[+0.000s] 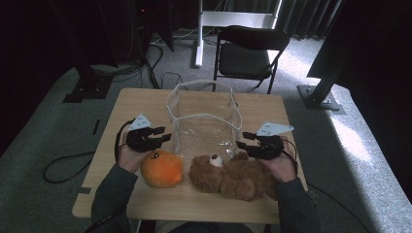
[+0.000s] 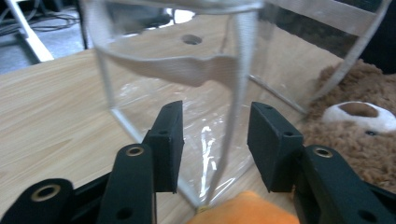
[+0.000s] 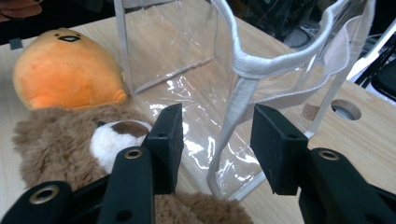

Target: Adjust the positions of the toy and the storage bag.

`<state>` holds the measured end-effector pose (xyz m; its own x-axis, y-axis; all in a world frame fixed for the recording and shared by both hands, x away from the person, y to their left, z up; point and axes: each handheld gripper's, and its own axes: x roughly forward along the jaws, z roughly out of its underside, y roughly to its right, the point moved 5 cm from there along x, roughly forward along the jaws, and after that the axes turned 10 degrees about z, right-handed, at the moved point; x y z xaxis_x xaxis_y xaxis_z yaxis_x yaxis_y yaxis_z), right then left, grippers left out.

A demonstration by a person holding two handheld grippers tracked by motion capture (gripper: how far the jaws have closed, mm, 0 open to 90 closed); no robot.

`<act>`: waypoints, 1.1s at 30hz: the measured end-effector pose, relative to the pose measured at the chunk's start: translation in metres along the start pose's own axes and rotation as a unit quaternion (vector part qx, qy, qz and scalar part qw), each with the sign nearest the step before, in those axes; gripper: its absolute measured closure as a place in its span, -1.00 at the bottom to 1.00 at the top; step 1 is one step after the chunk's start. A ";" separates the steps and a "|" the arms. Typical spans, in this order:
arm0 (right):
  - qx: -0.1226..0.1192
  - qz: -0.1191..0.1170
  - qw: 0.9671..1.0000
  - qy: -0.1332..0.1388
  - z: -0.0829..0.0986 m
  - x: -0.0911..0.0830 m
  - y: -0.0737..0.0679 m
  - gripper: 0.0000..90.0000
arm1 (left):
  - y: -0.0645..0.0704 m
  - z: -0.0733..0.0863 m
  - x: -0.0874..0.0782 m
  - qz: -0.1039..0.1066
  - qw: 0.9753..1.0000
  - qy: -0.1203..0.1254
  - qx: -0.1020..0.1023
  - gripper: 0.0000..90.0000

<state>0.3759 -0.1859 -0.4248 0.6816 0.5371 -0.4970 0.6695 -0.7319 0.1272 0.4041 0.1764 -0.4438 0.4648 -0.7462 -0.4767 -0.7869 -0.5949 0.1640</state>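
- Clear bag (image 1: 204,116) upright mid-table, open mouth up, just beyond both grippers and between them.
- Brown bear (image 1: 233,175) lying along the near edge, long axis left to right, head toward centre, touching the bag's near wall; directly under the right gripper (image 1: 248,145).
- Orange plush (image 1: 162,168) just beside the bear's head, below the left gripper (image 1: 162,136).
- Both pairs of jaws wide open, holding nothing; bag corner seams straight ahead of each.
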 end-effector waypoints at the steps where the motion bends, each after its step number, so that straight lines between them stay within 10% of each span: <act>1: -0.001 0.001 1.000 0.000 0.001 -0.002 0.001 0.12 | -0.003 0.002 -0.003 -0.007 1.000 0.002 -0.004 0.20; 14: -0.002 0.005 1.000 -0.007 0.013 -0.011 0.004 -0.03 | -0.033 0.026 -0.017 -0.051 0.998 0.002 -0.047 0.13; 33: -0.017 0.005 1.000 -0.019 0.021 -0.017 0.002 -0.11 | -0.051 0.053 -0.016 -0.054 0.995 0.004 -0.088 0.11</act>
<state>0.3598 -0.2055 -0.4344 0.6776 0.5124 -0.5275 0.6719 -0.7229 0.1609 0.4156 0.2343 -0.4901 0.5470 -0.6766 -0.4929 -0.6491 -0.7147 0.2606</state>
